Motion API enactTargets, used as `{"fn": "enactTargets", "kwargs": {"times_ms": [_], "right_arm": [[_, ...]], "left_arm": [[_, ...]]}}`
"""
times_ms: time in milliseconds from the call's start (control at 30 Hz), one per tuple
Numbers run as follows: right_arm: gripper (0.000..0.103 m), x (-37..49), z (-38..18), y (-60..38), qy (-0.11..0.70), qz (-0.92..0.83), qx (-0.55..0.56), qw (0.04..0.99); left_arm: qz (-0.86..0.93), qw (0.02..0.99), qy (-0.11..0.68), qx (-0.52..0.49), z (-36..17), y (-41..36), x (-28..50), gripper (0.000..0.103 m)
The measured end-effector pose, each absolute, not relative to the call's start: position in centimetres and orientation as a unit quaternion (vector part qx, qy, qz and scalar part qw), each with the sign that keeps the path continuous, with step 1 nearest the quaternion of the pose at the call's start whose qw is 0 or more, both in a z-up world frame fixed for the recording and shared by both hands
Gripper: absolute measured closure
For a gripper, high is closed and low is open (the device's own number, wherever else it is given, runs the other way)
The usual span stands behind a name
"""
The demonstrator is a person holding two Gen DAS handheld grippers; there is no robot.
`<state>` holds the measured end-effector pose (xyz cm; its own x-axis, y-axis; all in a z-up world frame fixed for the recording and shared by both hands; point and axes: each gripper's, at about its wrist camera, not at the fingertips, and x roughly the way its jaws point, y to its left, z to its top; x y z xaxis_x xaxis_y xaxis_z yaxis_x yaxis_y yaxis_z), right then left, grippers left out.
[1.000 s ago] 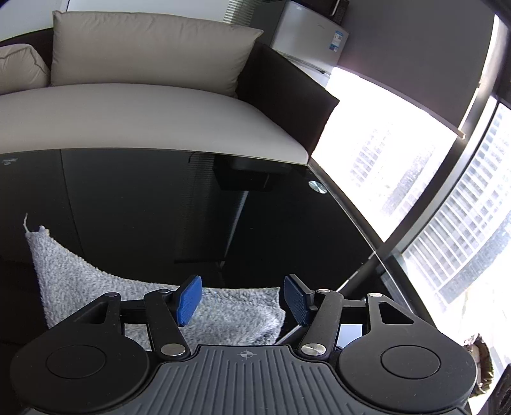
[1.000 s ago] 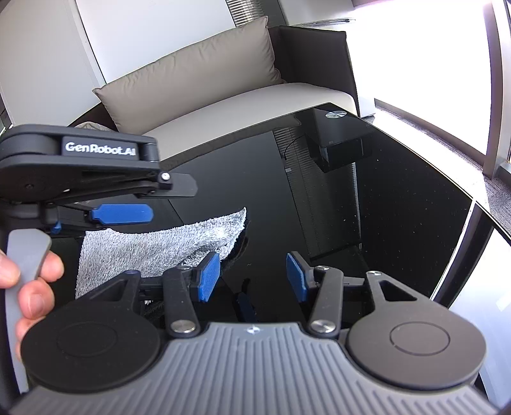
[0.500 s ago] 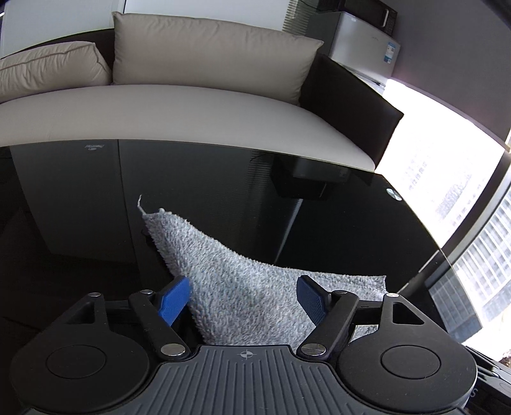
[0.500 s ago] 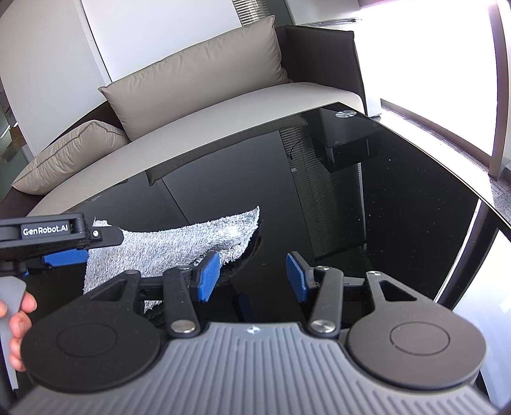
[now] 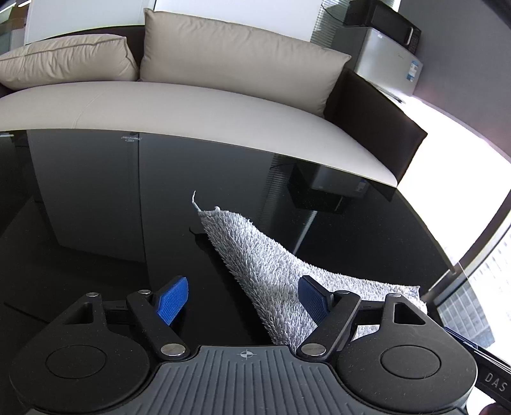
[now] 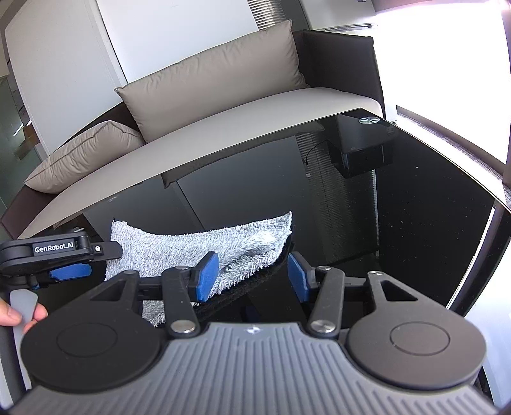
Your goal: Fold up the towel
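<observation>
On the glossy black table (image 5: 95,204) lies one gray towel (image 5: 265,265), shaggy side up, and it sits close in front of both my grippers. In the left wrist view its near edge runs between my left gripper (image 5: 242,295)'s two blue pads (image 5: 172,298), closer to the right-hand pad, with one pointed corner reaching away toward the sofa (image 5: 179,105) and a loose thread sticking up from that tip. That gripper's fingers are spread wide, holding nothing; whether the pad on the right touches the pile I cannot tell.

In the right wrist view the towel (image 6: 204,245) stretches across the table just beyond my right gripper (image 6: 252,276), its right end lying ahead of the left-hand blue pad (image 6: 206,276). These fingers are also spread apart and hold nothing. The left gripper's side (image 6: 57,252) shows at that view's left edge, over the towel's far end, with white lettering that reads "GenRobot.AI". My fingertips (image 6: 19,316) rest on its gray trigger.

At the lower right corner of the left view, a dark piece carries the letters "DAS", cut off by the frame. The sofa holds two beige cushions (image 6: 210,83). Beyond its arm stands one silver fridge (image 5: 383,70) with a blue-and-white sticker too small to read, and a black microwave (image 5: 383,24) on top.
</observation>
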<state>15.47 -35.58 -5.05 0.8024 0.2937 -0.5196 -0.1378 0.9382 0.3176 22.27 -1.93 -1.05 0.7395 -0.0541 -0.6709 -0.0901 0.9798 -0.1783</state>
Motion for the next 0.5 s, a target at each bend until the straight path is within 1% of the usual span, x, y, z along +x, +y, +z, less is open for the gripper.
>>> {"fn": "enactTargets", "kwargs": {"times_ms": [267, 500], "right_arm": [[0.052, 16.1, -4.9, -33.1, 0.285, 0.119, 0.064, 0.949], [0.052, 17.7, -5.6, -31.6, 0.294, 0.106, 0.009, 0.950]], "left_arm": [[0.019, 0.928, 0.362, -0.080, -2.0, -2.1, 21.4, 0.030], [0.032, 0.933, 0.355, -0.055, -2.4, -2.9, 20.5, 0.030]]}}
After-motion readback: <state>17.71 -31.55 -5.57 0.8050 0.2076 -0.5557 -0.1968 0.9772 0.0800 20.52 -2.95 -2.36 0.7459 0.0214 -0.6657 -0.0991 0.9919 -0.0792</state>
